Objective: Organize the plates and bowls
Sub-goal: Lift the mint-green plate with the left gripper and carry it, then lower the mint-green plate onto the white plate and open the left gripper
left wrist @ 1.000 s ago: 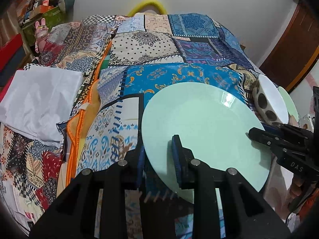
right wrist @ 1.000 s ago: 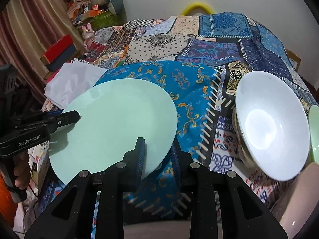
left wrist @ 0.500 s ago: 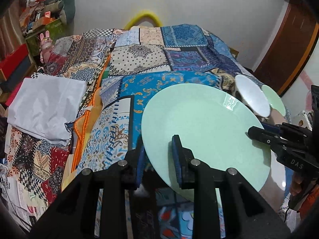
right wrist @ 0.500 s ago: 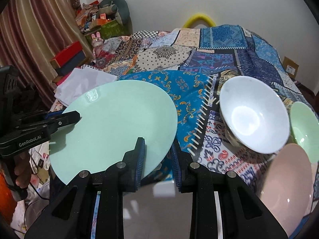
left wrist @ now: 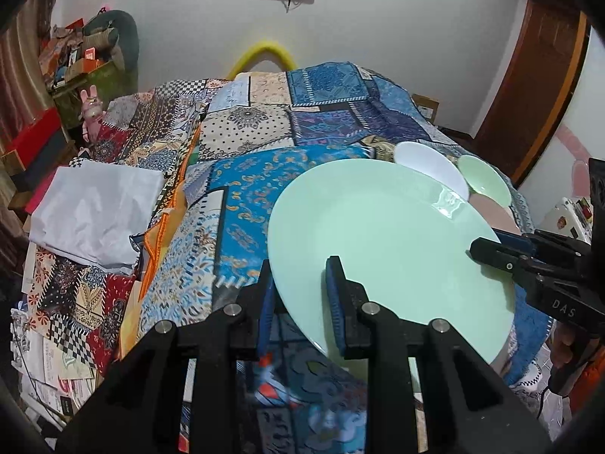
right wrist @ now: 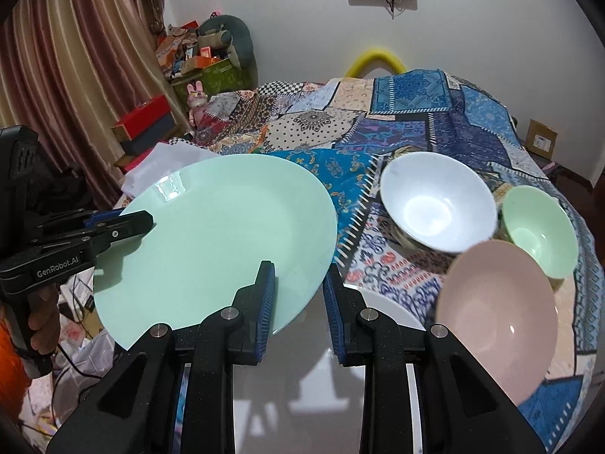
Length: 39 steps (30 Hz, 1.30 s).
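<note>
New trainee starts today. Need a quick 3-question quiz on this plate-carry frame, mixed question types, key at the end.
1. True or false: only one tool grips the mint green plate.
2. Multiple choice: in the right wrist view, which bowl sits nearest the camera? A) white bowl B) green bowl C) pink bowl
3. Short answer: what lies on the patchwork cloth at the left of the left wrist view?

Key
1. False. The left tool and the right tool each clamp the rim, on opposite sides.
2. C.
3. A folded white cloth.
</note>
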### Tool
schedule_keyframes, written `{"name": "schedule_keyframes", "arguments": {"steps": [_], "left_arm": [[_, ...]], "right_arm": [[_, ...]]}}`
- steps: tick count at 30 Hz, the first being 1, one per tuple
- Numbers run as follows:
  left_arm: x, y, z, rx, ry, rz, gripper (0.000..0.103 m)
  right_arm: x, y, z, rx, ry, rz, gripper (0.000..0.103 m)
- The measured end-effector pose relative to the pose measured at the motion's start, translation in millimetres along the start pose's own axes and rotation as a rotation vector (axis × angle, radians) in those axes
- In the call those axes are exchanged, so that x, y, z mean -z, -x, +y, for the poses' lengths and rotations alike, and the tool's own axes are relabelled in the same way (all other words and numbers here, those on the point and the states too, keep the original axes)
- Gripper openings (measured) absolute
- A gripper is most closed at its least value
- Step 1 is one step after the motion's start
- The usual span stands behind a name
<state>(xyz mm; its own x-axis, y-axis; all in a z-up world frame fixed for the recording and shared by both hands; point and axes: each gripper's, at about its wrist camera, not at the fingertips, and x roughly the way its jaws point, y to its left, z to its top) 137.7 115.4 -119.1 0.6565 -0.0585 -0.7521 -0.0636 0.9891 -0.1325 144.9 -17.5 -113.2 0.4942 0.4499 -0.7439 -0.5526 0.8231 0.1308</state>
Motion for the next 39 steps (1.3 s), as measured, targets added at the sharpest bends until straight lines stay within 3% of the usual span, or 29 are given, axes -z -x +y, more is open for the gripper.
{"name": "schedule_keyframes", "arguments": {"steps": [17, 24, 39], "left_arm": [[41.3, -0.1, -67.0, 0.041, -0.050, 0.045, 0.026], [57.7, -16.9, -80.0, 0.043, -0.055, 0.098, 0.026], [71.2, -43.8, -97.7, 0.016, -0.104, 0.136, 0.027]], "right_arm": [[57.8, 39.8, -34.7, 0.029, -0.069, 0.000, 0.024], [78.9, 37.4, -45.1, 0.030, -0.111, 0.029, 0.024], [104.2, 25.4, -64.9, 0.030, -0.170, 0.075, 0.024]]}}
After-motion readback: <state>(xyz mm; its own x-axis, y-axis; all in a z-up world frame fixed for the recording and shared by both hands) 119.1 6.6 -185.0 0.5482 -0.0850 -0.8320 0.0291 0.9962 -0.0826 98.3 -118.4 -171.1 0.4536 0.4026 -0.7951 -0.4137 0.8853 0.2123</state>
